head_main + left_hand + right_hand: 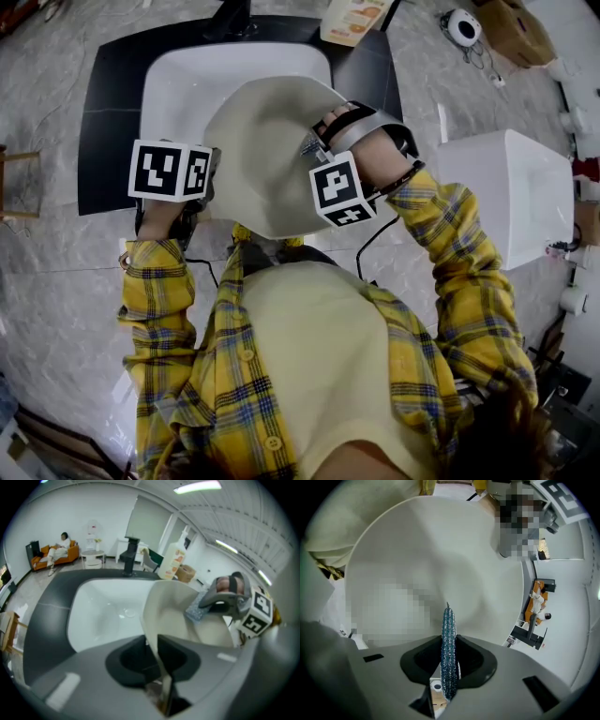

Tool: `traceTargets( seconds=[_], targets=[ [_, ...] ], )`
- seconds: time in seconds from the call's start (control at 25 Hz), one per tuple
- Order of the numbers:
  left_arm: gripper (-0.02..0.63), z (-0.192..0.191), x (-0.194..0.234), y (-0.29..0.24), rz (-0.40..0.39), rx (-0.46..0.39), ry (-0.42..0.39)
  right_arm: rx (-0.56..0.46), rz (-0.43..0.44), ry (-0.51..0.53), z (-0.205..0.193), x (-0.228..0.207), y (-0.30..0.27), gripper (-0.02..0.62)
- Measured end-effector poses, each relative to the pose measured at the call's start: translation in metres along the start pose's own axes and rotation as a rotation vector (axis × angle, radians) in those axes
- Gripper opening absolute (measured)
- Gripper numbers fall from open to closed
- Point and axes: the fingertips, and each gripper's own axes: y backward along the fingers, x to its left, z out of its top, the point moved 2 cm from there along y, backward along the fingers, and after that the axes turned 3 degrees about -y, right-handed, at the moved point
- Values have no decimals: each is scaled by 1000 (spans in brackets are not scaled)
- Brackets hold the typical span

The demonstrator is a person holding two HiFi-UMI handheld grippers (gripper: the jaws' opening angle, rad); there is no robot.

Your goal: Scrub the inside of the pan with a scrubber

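Observation:
A cream pan (262,150) is held tilted over the white sink (187,75). My left gripper (208,183) is at the pan's left edge. In the left gripper view its jaws (157,641) are shut on the pan's thin rim (161,667). My right gripper (323,141) reaches into the pan from the right, shut on a blue glittery scrubber (448,653) that shows edge-on between the jaws. The scrubber's tip lies against the pan's pale inner surface (440,564). From the left gripper view, the scrubber (199,609) sits on the inside wall under the right gripper (229,597).
The sink is set in a dark counter (112,112) with a black faucet (232,17) at the back. A soap bottle (352,19) stands behind the sink. A white box (525,187) sits to the right. Cables run on the marble floor.

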Motion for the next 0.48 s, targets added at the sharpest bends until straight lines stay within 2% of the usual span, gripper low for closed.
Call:
traceTargets(
  seconds=[0.48],
  targets=[
    [78,1,-1,0,2,2,-1,-19,216,-15,6,25,18,81]
  ],
)
